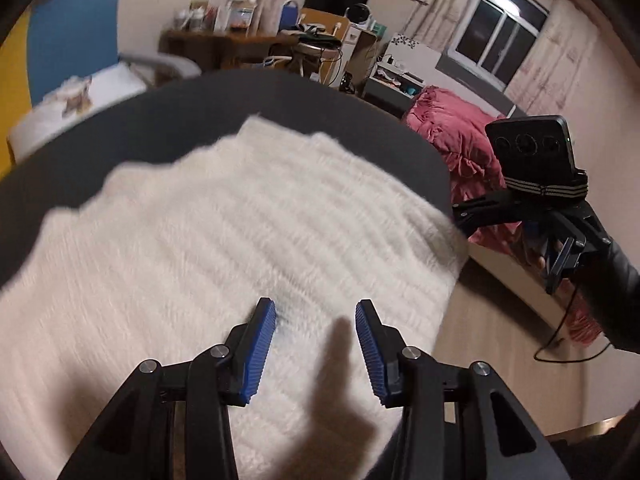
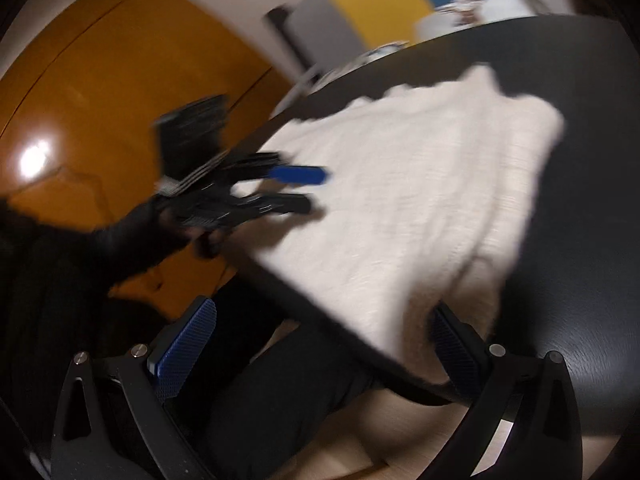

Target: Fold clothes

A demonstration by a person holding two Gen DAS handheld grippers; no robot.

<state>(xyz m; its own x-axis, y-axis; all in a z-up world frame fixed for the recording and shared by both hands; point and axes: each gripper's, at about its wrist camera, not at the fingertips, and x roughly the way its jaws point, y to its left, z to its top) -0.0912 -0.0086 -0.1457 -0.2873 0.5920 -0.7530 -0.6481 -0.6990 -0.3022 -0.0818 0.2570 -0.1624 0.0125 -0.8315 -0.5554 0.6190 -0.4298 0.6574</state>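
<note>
Only a white sweater [image 1: 224,232] on the dark table [image 1: 304,100].

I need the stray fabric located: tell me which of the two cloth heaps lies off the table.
The pink ruffled bedding, heaped beyond the black table. The white fuzzy sweater lies spread on the tabletop instead.
</note>
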